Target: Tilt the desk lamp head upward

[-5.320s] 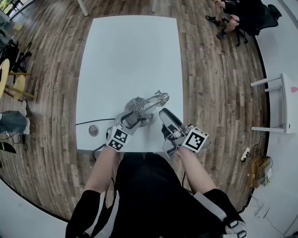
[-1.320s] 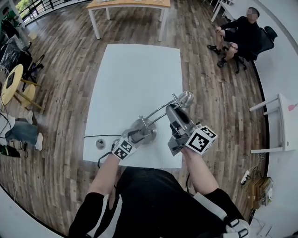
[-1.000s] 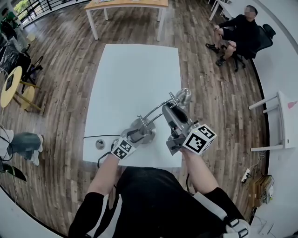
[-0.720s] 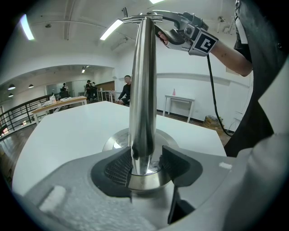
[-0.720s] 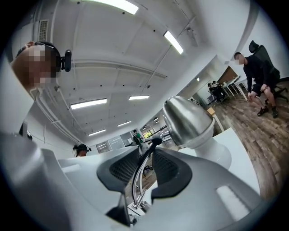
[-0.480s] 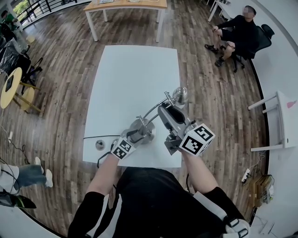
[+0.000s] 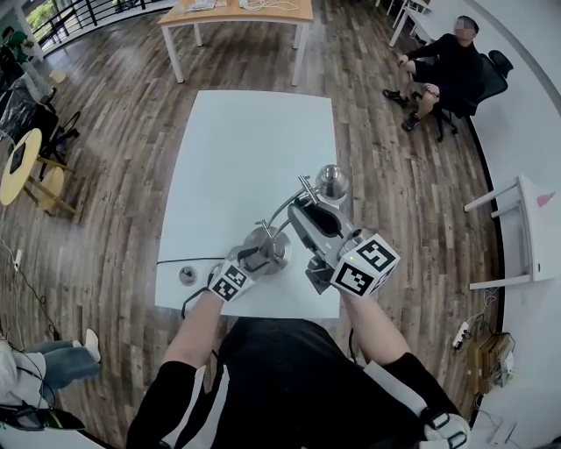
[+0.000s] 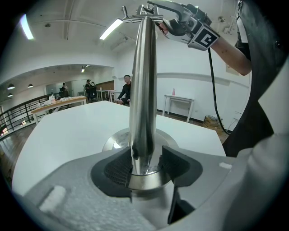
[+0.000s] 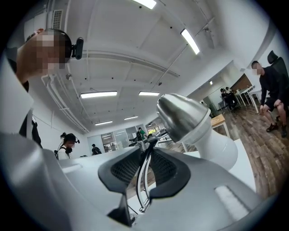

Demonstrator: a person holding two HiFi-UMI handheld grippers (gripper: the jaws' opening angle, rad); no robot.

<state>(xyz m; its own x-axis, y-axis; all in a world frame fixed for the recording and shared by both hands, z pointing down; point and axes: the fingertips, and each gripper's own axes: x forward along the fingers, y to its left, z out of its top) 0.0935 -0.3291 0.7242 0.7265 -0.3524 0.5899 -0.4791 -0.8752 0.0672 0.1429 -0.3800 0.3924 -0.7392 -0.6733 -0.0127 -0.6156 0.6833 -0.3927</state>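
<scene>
A chrome desk lamp stands near the front edge of the white table (image 7: 245, 149). Its round base (image 7: 266, 246) carries an upright post (image 8: 142, 90). My left gripper (image 7: 254, 254) (image 8: 143, 164) is shut on that post just above the base. The lamp's thin two-rod arm (image 9: 143, 180) runs between the pads of my right gripper (image 7: 302, 210) (image 9: 145, 167). Those jaws have just been closing and now grip the arm. The dome-shaped lamp head (image 7: 332, 181) (image 9: 183, 115) sits just beyond the right fingertips. The right gripper (image 8: 174, 25) also shows high above the post in the left gripper view.
A black cable with a round switch (image 7: 187, 274) lies at the table's front left corner. A person sits on a chair (image 7: 443, 61) at the far right. A wooden table (image 7: 237, 13) stands beyond, and a white side table (image 7: 526, 228) is at the right.
The right gripper has shifted left and up with the lamp arm, and the lamp head has swung left with it. The left gripper has stayed on the post.
</scene>
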